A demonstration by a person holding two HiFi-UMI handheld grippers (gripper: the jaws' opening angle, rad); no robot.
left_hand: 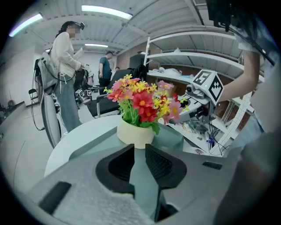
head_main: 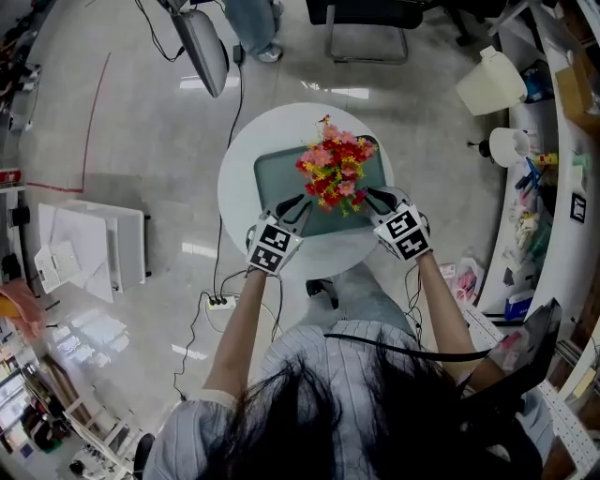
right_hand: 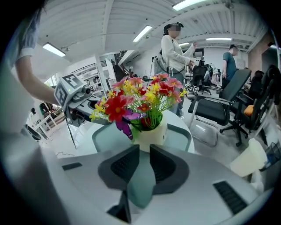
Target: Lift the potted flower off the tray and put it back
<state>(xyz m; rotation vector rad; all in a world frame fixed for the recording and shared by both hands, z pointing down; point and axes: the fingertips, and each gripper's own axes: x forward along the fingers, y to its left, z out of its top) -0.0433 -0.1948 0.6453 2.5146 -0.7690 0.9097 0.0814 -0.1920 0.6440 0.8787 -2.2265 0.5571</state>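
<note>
A cream pot [left_hand: 135, 134] of red, pink and yellow flowers [head_main: 335, 173] stands on a grey-green tray [head_main: 272, 173] on a round white table [head_main: 246, 150]. My left gripper [head_main: 302, 200] points at the pot from the tray's front left, and my right gripper [head_main: 368, 195] points at it from the front right. Both are shut with nothing between their jaws, a short way from the pot. In the left gripper view the pot sits just beyond the left gripper [left_hand: 139, 147]. In the right gripper view the pot [right_hand: 151, 136] is right ahead of the right gripper [right_hand: 145, 148].
An office chair [head_main: 366, 28] stands behind the table. A white jug [head_main: 492, 82] and cluttered shelves line the right. White boards [head_main: 94, 244] and a power strip [head_main: 220, 302] lie on the floor at the left. A person [left_hand: 66, 57] stands beyond the table.
</note>
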